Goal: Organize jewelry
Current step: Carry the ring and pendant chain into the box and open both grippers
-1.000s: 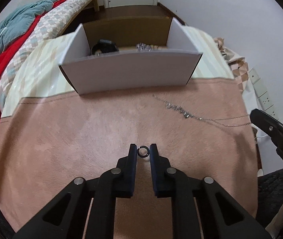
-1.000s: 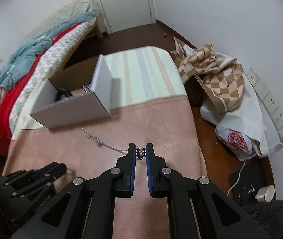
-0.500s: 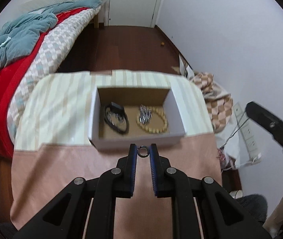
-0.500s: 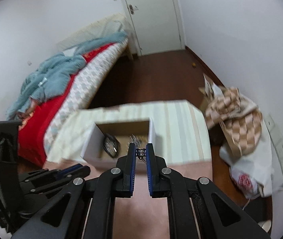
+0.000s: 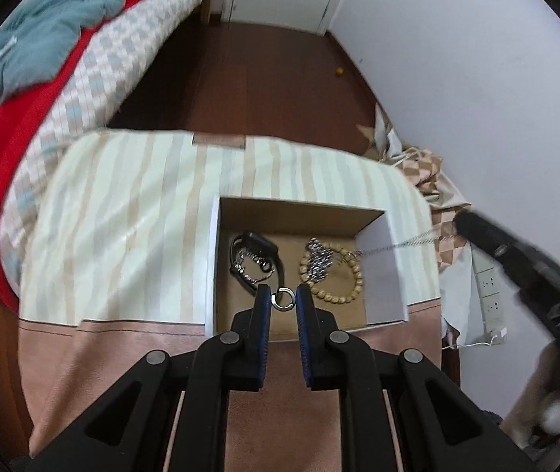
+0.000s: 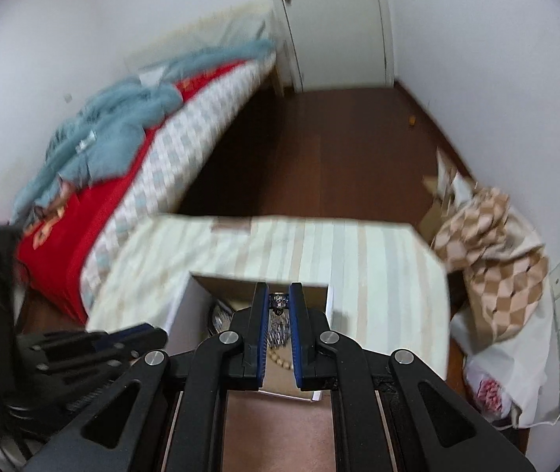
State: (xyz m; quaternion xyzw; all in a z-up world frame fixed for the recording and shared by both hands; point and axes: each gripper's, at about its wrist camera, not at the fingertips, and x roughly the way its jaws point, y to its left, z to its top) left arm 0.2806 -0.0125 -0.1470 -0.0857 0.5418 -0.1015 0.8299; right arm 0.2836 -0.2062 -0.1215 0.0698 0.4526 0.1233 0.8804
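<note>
My left gripper [image 5: 283, 298] is shut on a small silver ring [image 5: 283, 299], held above the open white cardboard box [image 5: 382, 275]. In the box lie a black watch [image 5: 256, 253], a wooden bead bracelet [image 5: 352, 275] and a silver chain bracelet [image 5: 319, 259]. My right gripper [image 6: 279, 302] is shut on the end of a thin silver necklace [image 6: 279, 301], held over the box [image 6: 185, 303]. In the left wrist view the right gripper [image 5: 516, 259] comes in from the right and the necklace chain [image 5: 398, 244] hangs from it into the box.
The box stands on a striped cloth [image 5: 122, 216] joined to a pink cloth [image 5: 122, 358] on a small table. A bed with red and blue bedding [image 6: 122, 149] is to the left. A checked cloth pile [image 6: 492, 251] and wall sockets [image 5: 488, 287] are to the right.
Both grippers rose from the pink cloth and moved forward over the box, carrying the ring and the necklace. The necklace left the cloth and now dangles into the box.
</note>
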